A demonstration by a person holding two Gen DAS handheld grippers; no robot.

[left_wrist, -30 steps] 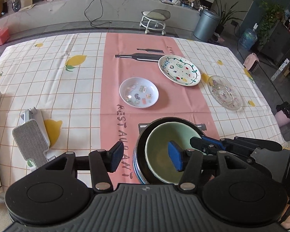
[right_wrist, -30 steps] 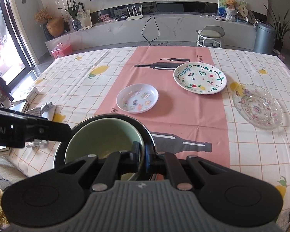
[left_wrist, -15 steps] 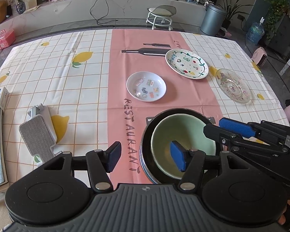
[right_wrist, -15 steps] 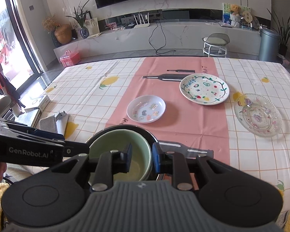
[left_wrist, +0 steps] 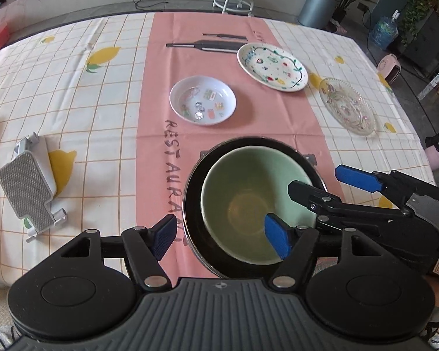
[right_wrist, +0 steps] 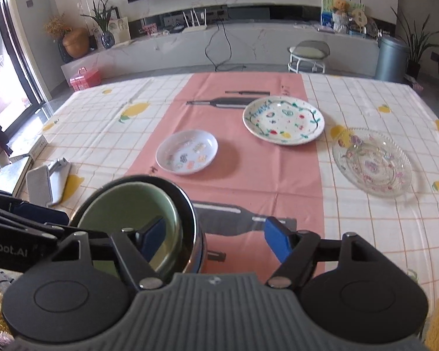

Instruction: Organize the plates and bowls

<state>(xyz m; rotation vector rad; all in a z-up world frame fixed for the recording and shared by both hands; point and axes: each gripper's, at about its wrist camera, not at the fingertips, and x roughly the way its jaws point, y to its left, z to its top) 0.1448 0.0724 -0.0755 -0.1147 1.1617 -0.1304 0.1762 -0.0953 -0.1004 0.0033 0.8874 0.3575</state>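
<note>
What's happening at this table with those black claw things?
A person is tidying dishes with two hand-held tools. A green bowl sits nested in a black bowl. The right gripper and left gripper straddle the bowls' rims, jaws opening, gripping nothing. Three plates lie loose on the tablecloth beyond.

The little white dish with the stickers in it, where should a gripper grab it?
Probably by its raised rim. The little white dish lies flat on the pink runner, with open cloth all around, so one finger can go inside the near edge and one outside, coming down from the near side.
</note>
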